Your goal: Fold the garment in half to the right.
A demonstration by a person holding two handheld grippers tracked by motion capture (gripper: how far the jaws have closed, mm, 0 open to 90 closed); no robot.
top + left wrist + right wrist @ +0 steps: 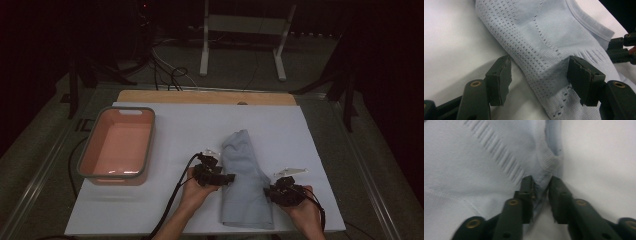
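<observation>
A pink tub (118,146) with a grey rim stands on the white table sheet (175,125), well to the left of the pale blue garment (245,180), and nothing lies in it. The garment is folded into a long narrow strip on the sheet, running away from the person, with its far end bunched up. The left gripper (227,177) rests at the garment's left edge, about halfway along the strip; in the left gripper view its jaws stand spread, one over the bare sheet and the other over the perforated knit (531,47), with the cloth's edge passing between them and neither pad pressing on it. The right gripper (270,191) sits at the garment's right edge, nearer the person than the left one. In the right gripper view its jaws are drawn close together and pinch a small ridge of the garment's hem (541,183), which rises between the pads, with the sheet to one side and the ribbed cloth to the other.
</observation>
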